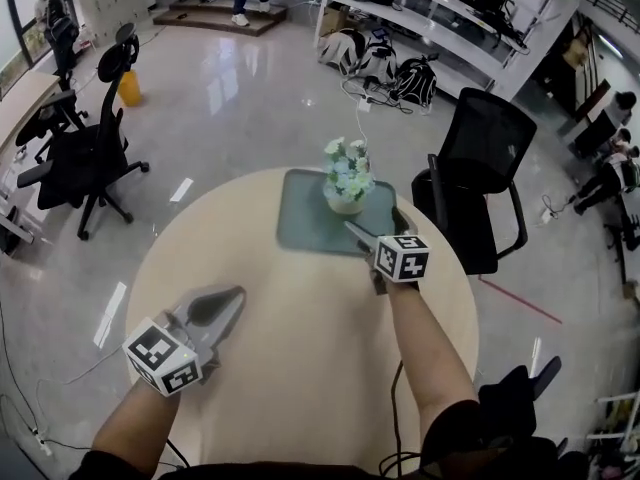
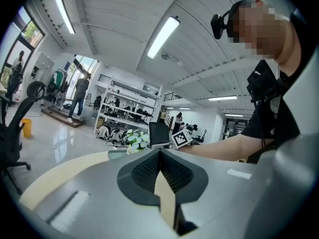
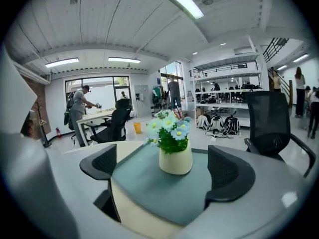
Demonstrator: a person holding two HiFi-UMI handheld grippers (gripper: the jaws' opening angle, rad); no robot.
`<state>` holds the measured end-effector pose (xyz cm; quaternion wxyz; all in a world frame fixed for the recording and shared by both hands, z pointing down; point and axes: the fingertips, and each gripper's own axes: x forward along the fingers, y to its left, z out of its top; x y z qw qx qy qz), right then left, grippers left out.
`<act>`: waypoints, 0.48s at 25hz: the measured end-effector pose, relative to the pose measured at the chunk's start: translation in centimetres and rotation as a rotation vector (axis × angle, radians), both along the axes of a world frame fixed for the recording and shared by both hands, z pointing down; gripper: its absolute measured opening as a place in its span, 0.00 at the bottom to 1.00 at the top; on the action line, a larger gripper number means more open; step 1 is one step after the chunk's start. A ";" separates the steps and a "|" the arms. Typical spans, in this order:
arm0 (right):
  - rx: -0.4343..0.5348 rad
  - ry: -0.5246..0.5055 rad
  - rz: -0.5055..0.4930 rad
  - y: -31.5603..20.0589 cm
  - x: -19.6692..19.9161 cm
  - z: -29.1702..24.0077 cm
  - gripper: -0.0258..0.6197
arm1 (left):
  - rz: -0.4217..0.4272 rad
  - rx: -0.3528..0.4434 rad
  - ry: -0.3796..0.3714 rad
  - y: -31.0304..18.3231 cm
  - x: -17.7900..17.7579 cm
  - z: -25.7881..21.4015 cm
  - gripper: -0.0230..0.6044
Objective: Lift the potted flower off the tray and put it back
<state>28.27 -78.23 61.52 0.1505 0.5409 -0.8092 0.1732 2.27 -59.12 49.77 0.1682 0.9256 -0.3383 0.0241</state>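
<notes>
The potted flower [image 1: 347, 180], white-blue blooms in a cream pot, stands upright on the grey-green tray [image 1: 305, 223] at the far side of the round beige table [image 1: 300, 368]. My right gripper [image 1: 374, 228] sits just short of the pot, pointing at it. In the right gripper view the pot [image 3: 175, 161] stands on the tray [image 3: 144, 183], centred beyond the right gripper [image 3: 164, 167], which is open; neither pad touches it. My left gripper [image 1: 232, 296] hovers low over the table's near left, away from the tray. In its own view the left gripper [image 2: 160, 156] is shut on nothing, and the flower [image 2: 137, 140] shows far off.
A black office chair [image 1: 487, 173] stands close to the table's far right edge. Another black chair [image 1: 90, 158] is on the floor at the left. White shelving [image 1: 440, 18] with bags [image 1: 385, 68] beneath lines the back. A cable [image 1: 395, 408] hangs along my right forearm.
</notes>
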 end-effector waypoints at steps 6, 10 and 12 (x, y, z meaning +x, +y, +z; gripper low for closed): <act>-0.028 0.076 0.011 -6.9 -0.6 5.9 0.97 | -0.002 -0.039 0.019 -2.3 0.3 4.2 0.03; -0.057 0.106 0.015 -10.1 -1.2 8.4 0.97 | -0.018 -0.063 0.025 -3.2 -0.9 6.0 0.03; -0.063 0.114 0.021 -11.0 -1.2 9.3 0.97 | -0.023 -0.071 0.027 -3.5 -1.3 6.5 0.03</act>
